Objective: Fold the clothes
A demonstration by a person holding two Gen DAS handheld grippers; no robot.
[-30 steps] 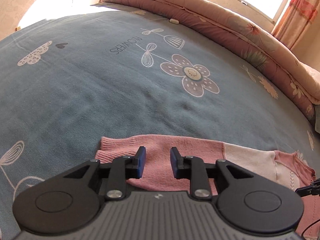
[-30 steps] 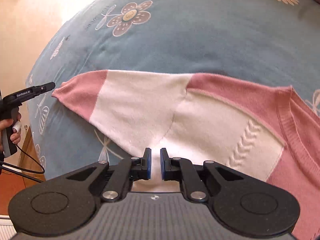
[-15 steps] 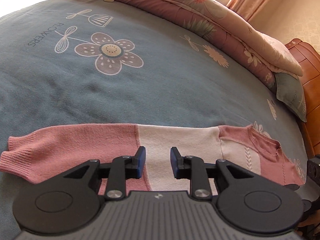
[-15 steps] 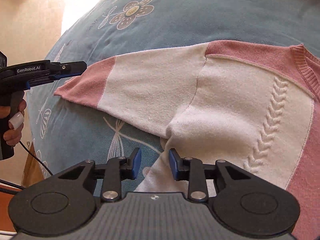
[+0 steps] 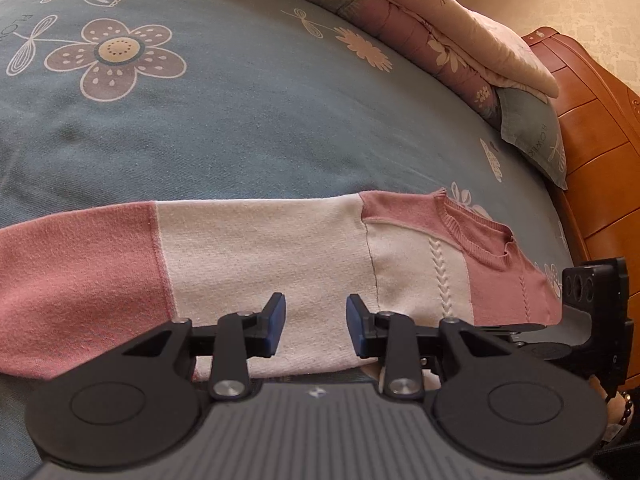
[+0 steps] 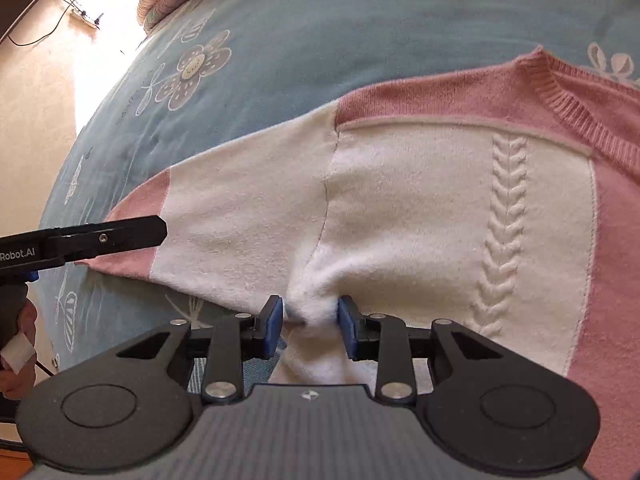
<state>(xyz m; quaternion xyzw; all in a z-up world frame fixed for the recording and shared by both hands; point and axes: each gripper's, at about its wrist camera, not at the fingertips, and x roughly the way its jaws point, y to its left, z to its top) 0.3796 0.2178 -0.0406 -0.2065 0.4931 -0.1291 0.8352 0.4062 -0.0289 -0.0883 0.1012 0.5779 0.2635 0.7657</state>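
Presently: sweater (image 6: pixel 400 208) lying flat on the blue bedsheet (image 5: pixel 240 128), sleeve stretching left. Left gripper (image 5: pixel 315 324) hovering over the sleeve, jaws apart, holding nothing. Right gripper (image 6: pixel 310 326) pinching bunched underarm knit, probably anchoring the fold.

You have one sweater (image 5: pixel 280 256) in front of you, pink and cream, filling the lower middle of both views, with one sleeve (image 6: pixel 224 216) showing, stretched toward the left edge, and one cable-knit braid (image 6: pixel 504 216) in the right wrist view. Two grippers are present: the left gripper (image 5: pixel 316 322) at the bottom centre of its own view and the right gripper (image 6: pixel 310 326) at the bottom centre of its own. One blue bedsheet (image 5: pixel 260 120) lies underneath, one folded quilt (image 5: pixel 420 28) crosses the upper right, and one pillow (image 5: pixel 532 136) sits at the right edge.
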